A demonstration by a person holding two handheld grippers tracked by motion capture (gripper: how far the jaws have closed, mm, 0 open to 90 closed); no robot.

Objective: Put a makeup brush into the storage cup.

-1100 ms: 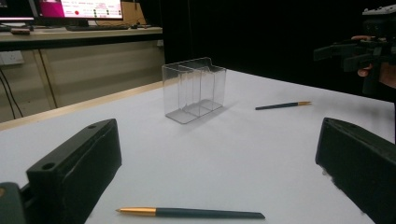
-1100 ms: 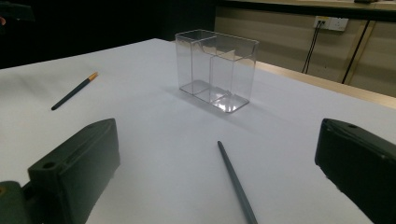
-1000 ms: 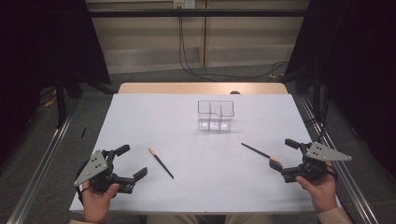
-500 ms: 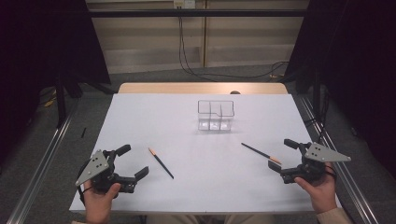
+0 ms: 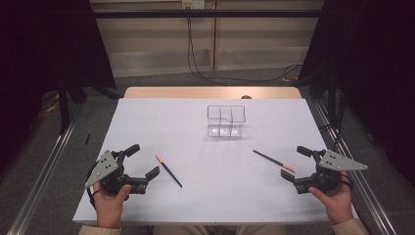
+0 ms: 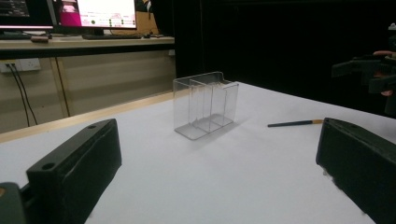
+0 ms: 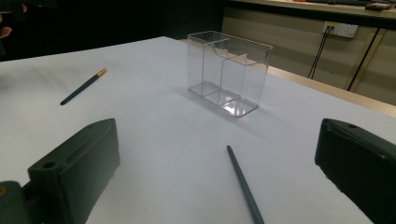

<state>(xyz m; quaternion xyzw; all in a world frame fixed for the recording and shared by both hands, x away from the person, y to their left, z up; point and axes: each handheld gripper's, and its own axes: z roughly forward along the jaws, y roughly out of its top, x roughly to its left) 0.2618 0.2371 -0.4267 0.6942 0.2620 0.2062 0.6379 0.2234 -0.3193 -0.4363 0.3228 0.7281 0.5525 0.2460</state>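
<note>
While both hands rest near the front edge of the white table point(image 5: 161, 122), each claw stands with its jaws wide apart and nothing between them. The left claw point(image 5: 140, 165) sits at the front left corner, just beside a dark pencil point(image 5: 169, 171) with an orange end that lies slanted on the sheet, apart from the jaws. The right claw point(image 5: 297, 166) sits at the front right, near the table's right edge, and a second dark pencil point(image 5: 273, 160) lies just beside it, its orange end nearest the jaws and not touching them. A clear plastic organizer point(image 5: 225, 120) with several compartments stands upright toward the far middle of the table, well apart from both pencils. Bare white surface stretches between the two pencils and in front of the organizer.
</note>
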